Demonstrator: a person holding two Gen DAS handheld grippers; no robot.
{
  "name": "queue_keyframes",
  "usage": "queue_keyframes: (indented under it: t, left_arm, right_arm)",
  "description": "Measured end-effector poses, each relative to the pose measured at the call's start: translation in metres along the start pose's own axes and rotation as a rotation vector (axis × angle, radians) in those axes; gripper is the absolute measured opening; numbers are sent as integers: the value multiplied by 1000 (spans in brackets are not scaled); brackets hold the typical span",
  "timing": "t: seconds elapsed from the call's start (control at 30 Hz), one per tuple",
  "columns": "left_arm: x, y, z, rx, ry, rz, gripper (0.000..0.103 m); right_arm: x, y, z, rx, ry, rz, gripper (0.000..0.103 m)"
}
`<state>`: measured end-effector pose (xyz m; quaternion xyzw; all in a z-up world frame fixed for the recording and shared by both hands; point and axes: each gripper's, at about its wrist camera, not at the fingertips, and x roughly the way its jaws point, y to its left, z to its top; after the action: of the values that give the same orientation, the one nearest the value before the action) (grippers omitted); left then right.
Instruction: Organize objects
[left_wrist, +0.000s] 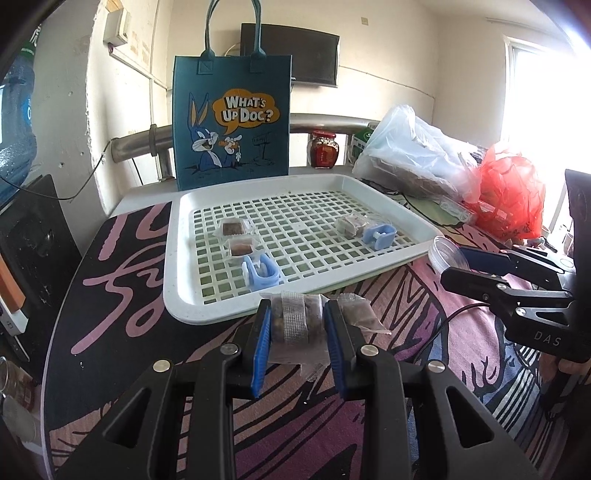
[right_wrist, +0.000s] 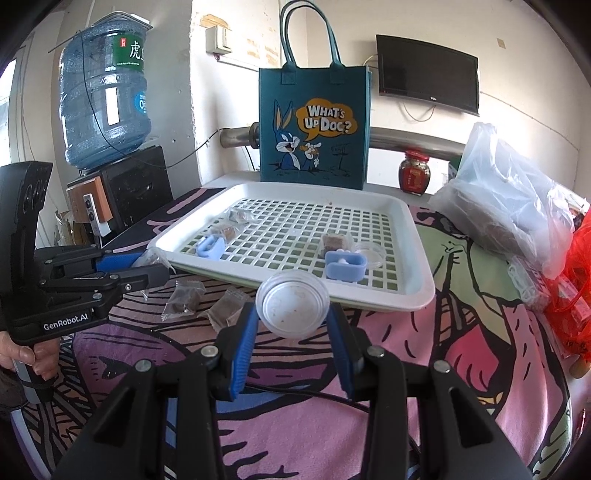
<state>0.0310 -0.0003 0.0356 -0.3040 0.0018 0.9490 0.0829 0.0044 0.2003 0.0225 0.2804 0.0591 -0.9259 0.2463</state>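
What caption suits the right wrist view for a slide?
Right gripper holds a clear plastic lid before a white slotted tray.

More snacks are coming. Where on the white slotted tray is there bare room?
The white slotted tray is bare through its middle and back, toward the blue cartoon tote bag. Crowded: the left blue plastic clip and right blue plastic clip with wrapped snacks.

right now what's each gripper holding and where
Left gripper pinches a clear snack packet across its sides; right gripper grips a clear plastic cup by its rim.
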Motion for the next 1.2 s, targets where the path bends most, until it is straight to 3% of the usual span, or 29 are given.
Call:
queue_keyframes:
  t: [1.2]
  left_arm:
    - [3, 8, -5, -44, 47, 1, 27]
  right_arm:
    - [0, -1, -1, 4, -2, 6, 38]
